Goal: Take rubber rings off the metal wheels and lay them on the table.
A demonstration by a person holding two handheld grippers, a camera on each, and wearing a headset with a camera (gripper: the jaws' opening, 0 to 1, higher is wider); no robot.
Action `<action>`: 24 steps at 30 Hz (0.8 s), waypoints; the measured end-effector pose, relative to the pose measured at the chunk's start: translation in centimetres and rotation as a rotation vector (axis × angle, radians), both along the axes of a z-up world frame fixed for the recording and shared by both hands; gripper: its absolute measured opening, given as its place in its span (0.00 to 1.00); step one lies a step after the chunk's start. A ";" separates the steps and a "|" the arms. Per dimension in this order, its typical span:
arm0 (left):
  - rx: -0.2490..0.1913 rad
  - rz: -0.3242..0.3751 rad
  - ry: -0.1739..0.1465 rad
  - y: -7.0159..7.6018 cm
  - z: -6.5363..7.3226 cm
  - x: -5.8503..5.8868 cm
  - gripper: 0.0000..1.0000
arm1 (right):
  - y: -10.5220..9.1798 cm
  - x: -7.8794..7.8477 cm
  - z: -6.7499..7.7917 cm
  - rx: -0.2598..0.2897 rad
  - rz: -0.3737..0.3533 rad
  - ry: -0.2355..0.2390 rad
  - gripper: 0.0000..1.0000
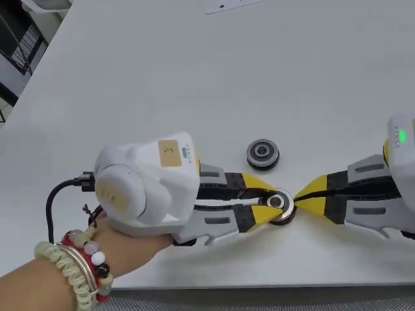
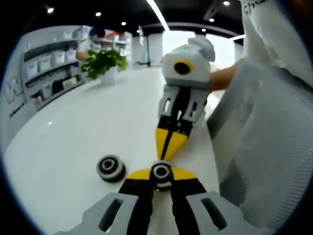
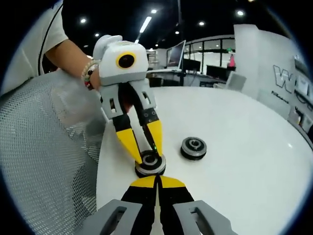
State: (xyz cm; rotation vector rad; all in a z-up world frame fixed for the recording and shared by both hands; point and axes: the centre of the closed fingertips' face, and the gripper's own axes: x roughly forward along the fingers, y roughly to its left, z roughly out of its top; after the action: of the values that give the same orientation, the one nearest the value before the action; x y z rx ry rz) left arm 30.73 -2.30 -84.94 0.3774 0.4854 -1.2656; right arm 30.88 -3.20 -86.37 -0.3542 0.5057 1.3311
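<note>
Metal wheel (image 1: 280,206) lies flat on the table (image 1: 194,78), clamped across its sides by my left gripper (image 3: 146,155). My right gripper (image 1: 299,196) faces it head-on, jaws pressed together, tips touching the wheel's near rim. Whether they pinch the rubber ring (image 1: 283,220) I cannot tell. The pull should run straight back along the right gripper's own axis. A second wheel (image 1: 262,153) sits just right of its tips.

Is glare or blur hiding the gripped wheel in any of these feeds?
Head view: even light, gripped wheel sharp, faint shadows. Left gripper view: fisheye curves the table, bright backlight behind the right tongs. Right gripper view: slight table glint, wheel clear.
</note>
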 end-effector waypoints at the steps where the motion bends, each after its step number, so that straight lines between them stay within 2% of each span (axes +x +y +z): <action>1: 0.000 0.000 0.000 0.0 0.0 0.0 0.14 | 0.0 0.0 0.0 0.015 -0.016 0.025 0.00; 4: 0.001 0.000 -0.002 0.0 0.0 0.0 0.14 | -0.1 0.2 0.3 0.101 -0.088 0.152 0.00; 5: 0.002 0.001 -0.002 0.0 0.0 0.0 0.14 | -0.1 0.3 0.3 0.109 -0.099 0.169 0.00; 7: 0.003 0.000 -0.003 0.0 0.0 0.0 0.14 | -0.1 0.3 0.3 0.154 -0.141 0.243 0.00; 9: 0.002 0.000 -0.003 0.0 0.0 0.0 0.14 | -0.1 0.5 0.7 0.226 -0.198 0.366 0.00; 12: -0.001 0.000 0.000 0.0 0.0 0.0 0.14 | 0.0 0.5 1.0 0.290 -0.235 0.472 0.00; 19: -0.004 0.002 0.003 0.1 0.0 0.0 0.14 | 0.2 0.3 1.3 0.311 -0.263 0.552 0.00; 20: -0.004 0.003 0.003 0.1 0.0 0.0 0.14 | 0.3 0.2 1.3 0.302 -0.270 0.558 0.00; 22: -0.003 0.000 0.002 0.1 0.0 0.0 0.13 | 0.5 0.0 1.6 0.289 -0.262 0.537 0.00; 24: -0.003 0.001 0.005 0.1 0.0 0.0 0.13 | 0.6 -0.1 1.6 0.294 -0.261 0.551 0.00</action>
State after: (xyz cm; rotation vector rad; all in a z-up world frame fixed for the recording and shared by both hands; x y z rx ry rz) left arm 30.77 -2.24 -84.98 0.3712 0.4875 -1.2660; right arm 30.83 -2.61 -84.76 0.3256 0.7717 1.2173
